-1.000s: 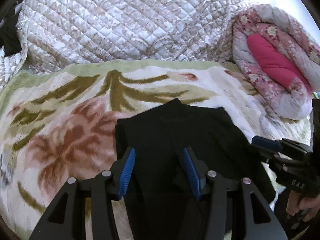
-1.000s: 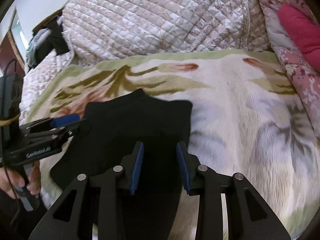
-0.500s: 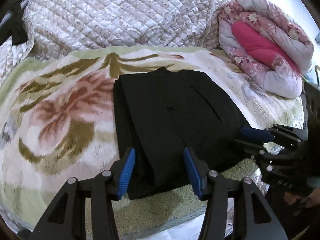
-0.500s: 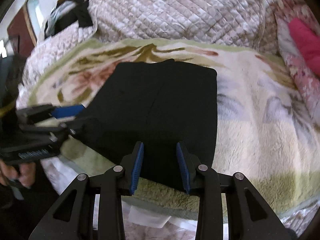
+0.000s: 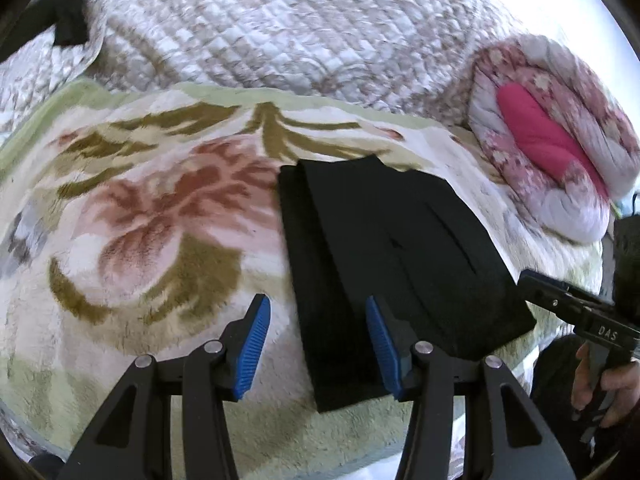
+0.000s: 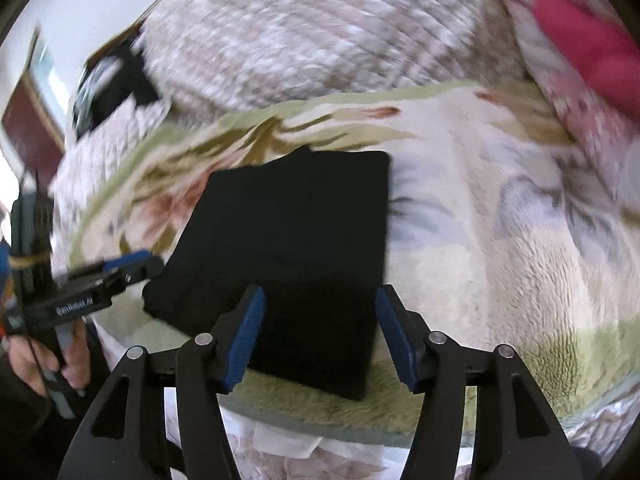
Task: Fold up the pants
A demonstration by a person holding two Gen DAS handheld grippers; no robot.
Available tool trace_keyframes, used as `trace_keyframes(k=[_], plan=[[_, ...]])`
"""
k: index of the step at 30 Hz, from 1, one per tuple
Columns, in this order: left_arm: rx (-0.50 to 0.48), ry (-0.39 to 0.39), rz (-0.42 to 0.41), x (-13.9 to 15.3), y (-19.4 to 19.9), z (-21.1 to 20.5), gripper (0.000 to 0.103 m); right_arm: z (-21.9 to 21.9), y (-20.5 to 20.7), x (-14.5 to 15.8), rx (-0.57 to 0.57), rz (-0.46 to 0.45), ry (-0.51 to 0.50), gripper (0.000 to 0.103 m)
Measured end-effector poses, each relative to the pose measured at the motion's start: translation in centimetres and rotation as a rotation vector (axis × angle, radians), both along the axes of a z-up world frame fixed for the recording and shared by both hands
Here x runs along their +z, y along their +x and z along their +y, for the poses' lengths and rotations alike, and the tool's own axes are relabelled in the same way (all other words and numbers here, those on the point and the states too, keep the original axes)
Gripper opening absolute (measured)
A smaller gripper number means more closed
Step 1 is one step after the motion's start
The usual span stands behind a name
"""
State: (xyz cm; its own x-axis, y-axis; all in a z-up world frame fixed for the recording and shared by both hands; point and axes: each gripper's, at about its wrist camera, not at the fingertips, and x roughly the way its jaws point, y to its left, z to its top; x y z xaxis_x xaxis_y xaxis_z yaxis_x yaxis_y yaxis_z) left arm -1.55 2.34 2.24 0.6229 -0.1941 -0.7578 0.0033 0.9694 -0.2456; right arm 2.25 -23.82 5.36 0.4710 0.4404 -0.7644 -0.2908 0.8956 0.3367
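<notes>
The folded black cloth pants (image 5: 384, 264) lie flat on the fluffy flower-print blanket (image 5: 140, 216). The left gripper (image 5: 316, 344) and right gripper (image 6: 320, 336) float above the pants' near edge — both spread apart, holding nothing.

My right gripper (image 6: 320, 334) hangs wide open, nothing in it, over the near edge of the black pants (image 6: 288, 240), which lie folded into a flat rectangle on the flowery fleece blanket (image 6: 500, 240). My left gripper (image 6: 132, 266) pokes in from the side, tip right by the pants' corner; it's too blurry to tell if they touch.
</notes>
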Motion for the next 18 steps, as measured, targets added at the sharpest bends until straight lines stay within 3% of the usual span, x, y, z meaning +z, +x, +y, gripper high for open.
trace_keyframes(k=[7, 11, 18], plan=[[-0.013, -0.088, 0.033, -1.4, 2.3, 0.4, 0.053, -1.4, 2.5, -2.2, -0.032, 0.126, 0.135, 0.058], [-0.009, -0.167, 0.051, -2.4, 3.8, 1.0, 0.059, -1.6, 3.5, -2.9, -0.034, 0.141, 0.185, 0.058], [-0.02, -0.218, 0.025, -3.0, 5.1, 1.1, 0.061, -1.3, 5.2, -3.7, -0.021, 0.153, 0.233, 0.058]])
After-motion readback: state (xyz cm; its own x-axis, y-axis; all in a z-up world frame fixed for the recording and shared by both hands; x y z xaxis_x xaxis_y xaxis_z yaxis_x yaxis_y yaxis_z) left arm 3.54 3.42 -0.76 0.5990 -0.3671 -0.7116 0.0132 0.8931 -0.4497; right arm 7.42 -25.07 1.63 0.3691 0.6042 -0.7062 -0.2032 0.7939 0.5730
